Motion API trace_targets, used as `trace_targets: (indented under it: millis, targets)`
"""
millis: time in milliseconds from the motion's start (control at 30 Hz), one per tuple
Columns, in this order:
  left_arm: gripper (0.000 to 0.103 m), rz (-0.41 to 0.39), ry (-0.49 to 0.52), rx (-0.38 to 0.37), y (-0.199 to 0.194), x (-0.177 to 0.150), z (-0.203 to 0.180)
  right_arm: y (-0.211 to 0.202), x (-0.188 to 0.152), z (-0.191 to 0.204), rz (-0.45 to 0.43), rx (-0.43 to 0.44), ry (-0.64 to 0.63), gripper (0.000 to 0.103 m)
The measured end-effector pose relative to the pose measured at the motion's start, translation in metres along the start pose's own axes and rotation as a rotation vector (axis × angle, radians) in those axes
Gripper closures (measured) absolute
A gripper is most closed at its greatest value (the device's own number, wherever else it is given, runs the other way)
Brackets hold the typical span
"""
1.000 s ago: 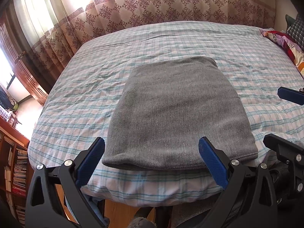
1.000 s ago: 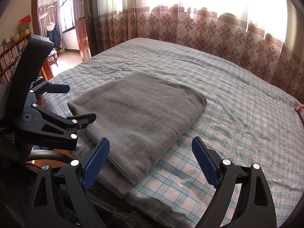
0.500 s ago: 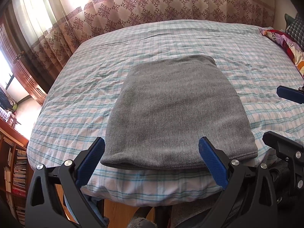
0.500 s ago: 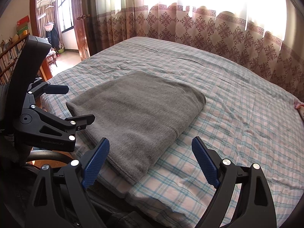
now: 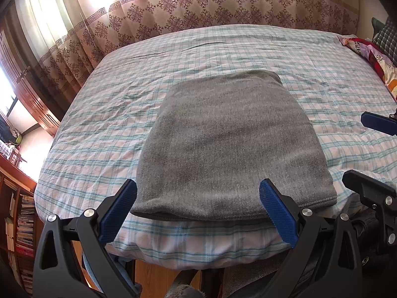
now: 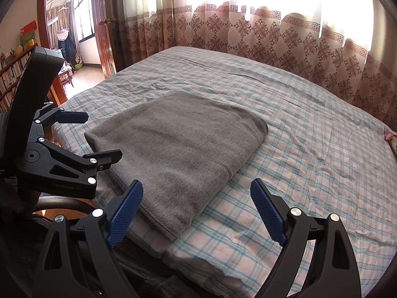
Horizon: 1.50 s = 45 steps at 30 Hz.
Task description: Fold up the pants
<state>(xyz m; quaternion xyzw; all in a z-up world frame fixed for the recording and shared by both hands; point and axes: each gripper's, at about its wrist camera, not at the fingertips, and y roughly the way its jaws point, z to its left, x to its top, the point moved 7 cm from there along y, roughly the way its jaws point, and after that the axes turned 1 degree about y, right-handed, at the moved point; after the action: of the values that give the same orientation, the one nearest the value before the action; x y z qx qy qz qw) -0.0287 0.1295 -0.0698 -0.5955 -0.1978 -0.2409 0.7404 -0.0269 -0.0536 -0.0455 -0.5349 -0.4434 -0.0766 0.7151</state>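
The grey pants [image 5: 228, 144] lie folded in a flat rectangle near the front edge of the bed [image 5: 99, 129]. They also show in the right wrist view [image 6: 178, 146]. My left gripper [image 5: 198, 198] is open and empty, held just off the bed's front edge with the pants' near hem between its blue pads. My right gripper [image 6: 196, 198] is open and empty, above the pants' near right corner. The left gripper also shows in the right wrist view [image 6: 96, 134], at the left, and the right gripper in the left wrist view [image 5: 367, 149], at the right edge.
The bed has a checked sheet and patterned curtains [image 5: 198, 5] behind it. Colourful pillows [image 5: 367, 49] lie at the far right. A bookshelf [image 5: 17, 223] stands at the left, and an open doorway [image 6: 72, 32] shows in the right wrist view.
Both grippers have drifted back and up a little, so the pants sit slightly lower in view. The pants have not moved.
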Motion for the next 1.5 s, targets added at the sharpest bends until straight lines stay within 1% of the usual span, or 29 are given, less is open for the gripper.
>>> trace_targets:
  millis: [333, 600, 800, 1033, 1100, 1333, 1500]
  targets:
    - [0.003, -0.004, 0.010, -0.012, 0.001, -0.001, -0.002, 0.002, -0.001, -0.002, 0.005, 0.000, 0.009, 0.015]
    - [0.003, 0.009, 0.001, -0.013, 0.003, -0.001, 0.002, 0.003, -0.002, -0.003, 0.008, 0.001, 0.013, 0.015]
    - [0.003, 0.021, -0.003, -0.024, 0.006, -0.001, 0.003, 0.007, -0.003, -0.007, 0.023, 0.011, 0.039, 0.015]
    - [0.003, 0.070, -0.074, -0.043, 0.021, -0.002, 0.020, 0.026, 0.000, -0.022, 0.059, 0.017, 0.082, 0.015]
    - [0.003, 0.079, -0.090, -0.050, 0.026, -0.001, 0.026, 0.037, 0.002, -0.031, 0.073, 0.008, 0.104, 0.015]
    - [0.003, 0.080, -0.071, -0.005, 0.048, 0.017, 0.044, 0.077, 0.010, -0.062, 0.135, 0.028, 0.262, 0.015]
    - [0.003, 0.085, -0.063, -0.012, 0.068, 0.031, 0.054, 0.107, 0.010, -0.073, 0.194, 0.075, 0.366, 0.015]
